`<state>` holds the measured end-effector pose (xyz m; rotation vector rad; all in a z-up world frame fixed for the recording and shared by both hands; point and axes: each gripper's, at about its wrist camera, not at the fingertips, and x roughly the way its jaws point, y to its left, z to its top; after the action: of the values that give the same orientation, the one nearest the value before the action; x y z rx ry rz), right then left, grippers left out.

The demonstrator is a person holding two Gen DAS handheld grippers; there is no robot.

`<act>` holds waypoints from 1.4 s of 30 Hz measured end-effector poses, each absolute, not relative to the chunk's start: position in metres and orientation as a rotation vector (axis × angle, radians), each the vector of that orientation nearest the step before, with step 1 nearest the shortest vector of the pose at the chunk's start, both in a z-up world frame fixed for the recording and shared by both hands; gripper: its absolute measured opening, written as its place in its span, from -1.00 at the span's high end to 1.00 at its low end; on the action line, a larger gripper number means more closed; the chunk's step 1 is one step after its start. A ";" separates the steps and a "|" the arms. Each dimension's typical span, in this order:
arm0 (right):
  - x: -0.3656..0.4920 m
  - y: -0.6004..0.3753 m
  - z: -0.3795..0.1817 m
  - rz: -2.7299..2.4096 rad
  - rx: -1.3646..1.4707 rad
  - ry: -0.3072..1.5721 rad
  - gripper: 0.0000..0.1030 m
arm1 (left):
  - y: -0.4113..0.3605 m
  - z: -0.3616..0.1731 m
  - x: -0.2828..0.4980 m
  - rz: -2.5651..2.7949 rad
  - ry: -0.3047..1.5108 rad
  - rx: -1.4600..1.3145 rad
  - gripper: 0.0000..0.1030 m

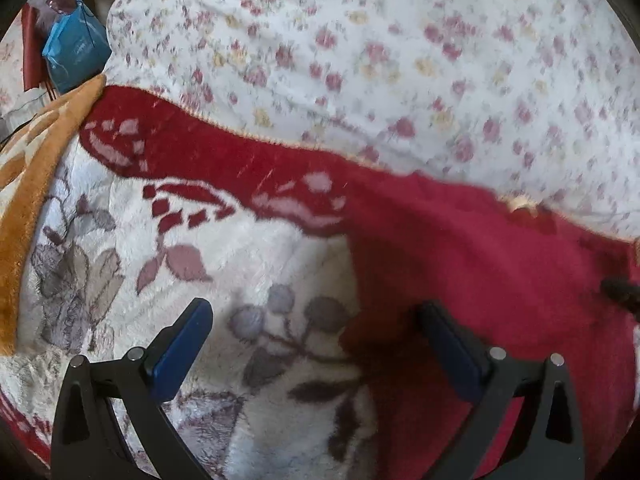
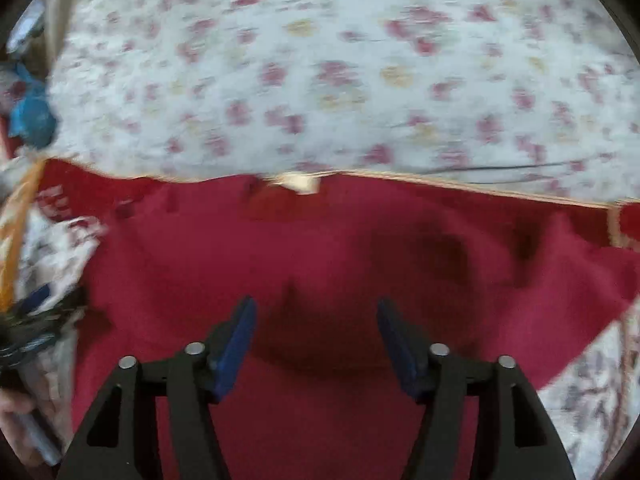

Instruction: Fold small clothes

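Observation:
A dark red garment lies spread on a plush floral blanket. In the right wrist view the garment fills the middle, with a pale neck label at its far edge. My left gripper is open and empty, hovering over the garment's left edge; its right finger is above the red cloth. My right gripper is open and empty above the middle of the garment. The left gripper shows blurred at the left edge of the right wrist view.
A white sheet with pink flowers covers the far side of the bed, also in the right wrist view. An orange blanket border runs at the left. A blue bag sits at the far left corner.

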<state>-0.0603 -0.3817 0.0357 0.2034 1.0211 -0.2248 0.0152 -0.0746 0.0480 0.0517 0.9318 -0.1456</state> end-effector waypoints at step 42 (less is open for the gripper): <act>-0.107 -0.470 0.156 -0.047 0.370 0.736 0.85 | -0.073 0.062 0.013 -0.196 0.884 -0.068 -1.00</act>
<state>-0.1066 -0.4699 0.1564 0.3697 0.7359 -0.0469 0.0128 -0.0729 0.0622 -0.0684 0.8841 -0.1961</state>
